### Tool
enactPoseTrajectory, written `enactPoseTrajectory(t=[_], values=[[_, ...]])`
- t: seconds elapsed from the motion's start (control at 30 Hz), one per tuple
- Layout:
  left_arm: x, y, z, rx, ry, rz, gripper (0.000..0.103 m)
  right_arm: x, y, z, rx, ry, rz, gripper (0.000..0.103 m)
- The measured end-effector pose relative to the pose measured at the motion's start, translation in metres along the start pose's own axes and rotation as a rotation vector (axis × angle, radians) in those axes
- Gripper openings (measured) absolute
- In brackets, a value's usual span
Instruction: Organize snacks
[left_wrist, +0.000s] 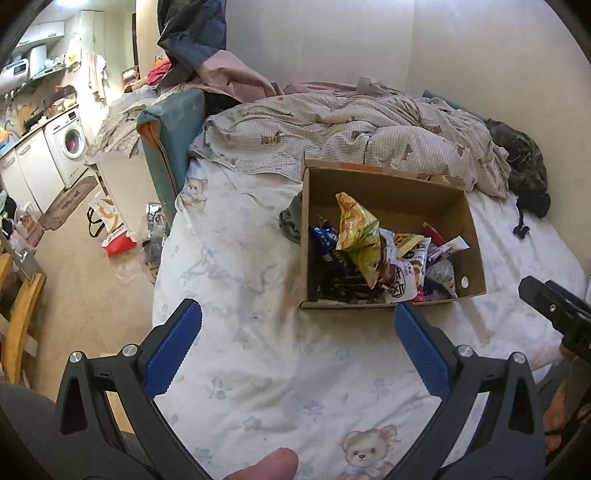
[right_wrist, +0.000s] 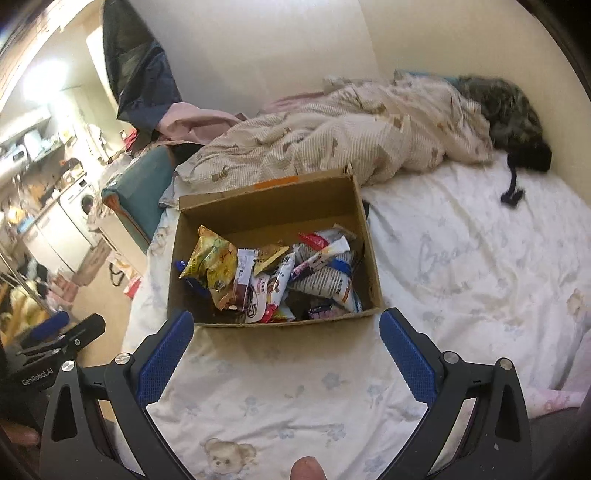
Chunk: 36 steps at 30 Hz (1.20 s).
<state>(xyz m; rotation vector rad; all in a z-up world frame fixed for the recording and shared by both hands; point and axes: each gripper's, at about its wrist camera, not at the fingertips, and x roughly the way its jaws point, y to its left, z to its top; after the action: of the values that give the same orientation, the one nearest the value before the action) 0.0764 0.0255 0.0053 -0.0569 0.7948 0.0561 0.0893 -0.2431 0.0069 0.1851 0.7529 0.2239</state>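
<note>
I see my left gripper (left_wrist: 297, 325) wide open with nothing in it, then the brown cardboard box (right_wrist: 207, 295) on the white teddy-bear bed sheet (right_wrist: 461, 258), full of shiny snack bags (right_wrist: 266, 273), 1 big and yellow (right_wrist: 210, 262), then my right gripper (right_wrist: 286, 328) wide open too.

A cardboard box (right_wrist: 273, 206) holding snack packets (right_wrist: 280, 277) sits on the bed (right_wrist: 461, 266), a rumpled quilt (right_wrist: 332, 140) behind it and a washing machine (left_wrist: 72, 144) far left.
</note>
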Motion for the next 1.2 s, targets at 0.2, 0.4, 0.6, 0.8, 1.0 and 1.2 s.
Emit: enactPoseTrajectory(t=[0.2,0.4,0.6,0.8,1.0,1.2], values=[[-0.003,0.002,-0.003,-0.006,-0.056,0.017,0.103,0.006,0.01,-0.005,-0.058,-0.027,-0.038,0.103],[0.003,-0.005,-0.002,0.005,-0.049,0.019,0.103,0.011,0.02,-0.008,-0.096,-0.044,-0.067,0.103],[0.002,-0.006,-0.002,-0.005,-0.051,0.0,0.103,0.011,0.027,-0.01,-0.126,-0.053,-0.079,0.103],[0.001,-0.006,-0.004,-0.002,-0.045,-0.003,0.103,0.013,0.024,-0.009,-0.103,-0.043,-0.084,0.103],[0.001,-0.003,-0.004,-0.012,-0.044,-0.002,0.103,0.013,0.02,-0.009,-0.09,-0.039,-0.089,0.103],[0.003,-0.002,-0.004,-0.026,-0.041,-0.005,0.103,0.013,0.016,-0.008,-0.072,-0.036,-0.089,0.103]])
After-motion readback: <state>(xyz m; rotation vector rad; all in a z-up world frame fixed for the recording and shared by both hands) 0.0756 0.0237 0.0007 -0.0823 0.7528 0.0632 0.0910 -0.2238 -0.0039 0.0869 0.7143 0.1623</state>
